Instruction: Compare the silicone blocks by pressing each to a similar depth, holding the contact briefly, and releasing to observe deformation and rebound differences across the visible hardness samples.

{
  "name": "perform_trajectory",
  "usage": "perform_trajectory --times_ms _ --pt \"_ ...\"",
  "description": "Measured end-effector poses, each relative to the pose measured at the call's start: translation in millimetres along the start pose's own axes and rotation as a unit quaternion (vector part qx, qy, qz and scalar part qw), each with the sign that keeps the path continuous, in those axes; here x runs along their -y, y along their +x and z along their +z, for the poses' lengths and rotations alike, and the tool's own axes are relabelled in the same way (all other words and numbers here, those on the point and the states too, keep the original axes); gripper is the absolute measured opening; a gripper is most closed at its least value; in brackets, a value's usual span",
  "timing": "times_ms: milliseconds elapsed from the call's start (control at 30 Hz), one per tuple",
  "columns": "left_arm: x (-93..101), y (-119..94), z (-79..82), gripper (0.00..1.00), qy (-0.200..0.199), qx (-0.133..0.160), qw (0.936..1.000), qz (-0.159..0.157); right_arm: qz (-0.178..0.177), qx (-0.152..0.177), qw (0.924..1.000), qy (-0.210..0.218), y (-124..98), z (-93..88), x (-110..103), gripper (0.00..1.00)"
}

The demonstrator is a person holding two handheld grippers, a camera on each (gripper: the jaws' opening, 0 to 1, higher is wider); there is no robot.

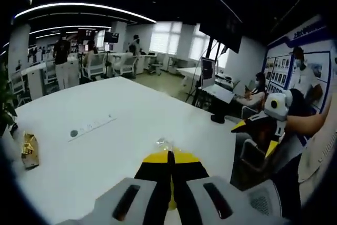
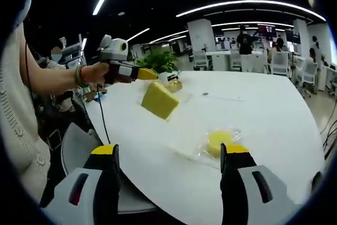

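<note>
left gripper (image 2: 150, 74): jaws pinch a yellow block (image 2: 159, 100), up off the counter (image 2: 274, 125) | right gripper (image 2: 171, 164): jaws wide apart, wrapped block (image 2: 219, 140) just ahead between them | risk: thin corner grip, block may drop

A yellow silicone block (image 2: 159, 100) hangs in the air above the white bench (image 2: 263, 119), tilted, with one corner pinched at the tip of the left tool (image 2: 152, 74). It is a flat, square-edged slab with smooth faces. A second yellow block (image 2: 218, 142), rounder and sealed in a clear wrapper, lies flat on the bench, nearer the bench edge than the raised slab.
</note>
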State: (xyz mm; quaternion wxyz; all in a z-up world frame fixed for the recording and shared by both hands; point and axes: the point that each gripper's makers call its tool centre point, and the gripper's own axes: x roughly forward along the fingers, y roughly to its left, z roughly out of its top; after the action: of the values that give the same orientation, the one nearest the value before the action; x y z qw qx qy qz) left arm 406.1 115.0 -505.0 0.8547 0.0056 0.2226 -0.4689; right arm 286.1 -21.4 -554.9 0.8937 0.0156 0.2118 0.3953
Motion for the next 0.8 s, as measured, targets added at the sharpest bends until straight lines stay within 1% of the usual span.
perform_trajectory --times_ms 167,233,267,367,433,567,600,633,733,800 --pt "4.0 -3 2.7 0.0 0.007 -0.004 0.9999 -0.007 0.02 -0.006 0.9996 -0.018 7 10.6 3 0.75" --pt "7.2 -4 3.5 0.0 0.011 -0.008 0.9998 -0.012 0.029 -0.014 0.9992 -0.025 12 16.0 6 0.76" --pt "8.5 -4 4.2 0.0 0.014 -0.008 0.9998 -0.013 0.033 -0.013 0.9987 -0.037 14 21.7 8 0.76" --pt "12.7 -4 6.0 0.0 0.021 -0.011 0.9995 -0.02 0.047 -0.016 0.9977 -0.045 22 32.6 11 0.77" --pt "17.5 -5 7.1 0.0 0.023 -0.014 0.9992 -0.032 0.056 -0.019 0.9964 -0.061 27 38.8 13 0.76" --pt "25.0 -5 13.5 0.0 0.032 -0.009 0.9984 -0.046 0.077 -0.026 0.9949 -0.061 41 47.2 15 0.78" --pt "29.1 -6 15.9 0.0 0.029 -0.008 0.9979 -0.057 0.082 -0.027 0.9942 -0.064 47 49.3 15 0.78" --pt "29.9 -6 18.1 0.0 0.031 -0.004 0.9978 -0.058 0.087 -0.031 0.9936 -0.066 51 49.5 15 0.78" --pt "37.2 -7 25.5 0.0 0.034 0.006 0.9965 -0.077 0.104 -0.044 0.9916 -0.064 66 47.6 14 0.78" --pt "40.3 -7 28.2 0.0 0.03 0.011 0.9958 -0.086 0.11 -0.043 0.9908 -0.065 73 47.5 13 0.78"
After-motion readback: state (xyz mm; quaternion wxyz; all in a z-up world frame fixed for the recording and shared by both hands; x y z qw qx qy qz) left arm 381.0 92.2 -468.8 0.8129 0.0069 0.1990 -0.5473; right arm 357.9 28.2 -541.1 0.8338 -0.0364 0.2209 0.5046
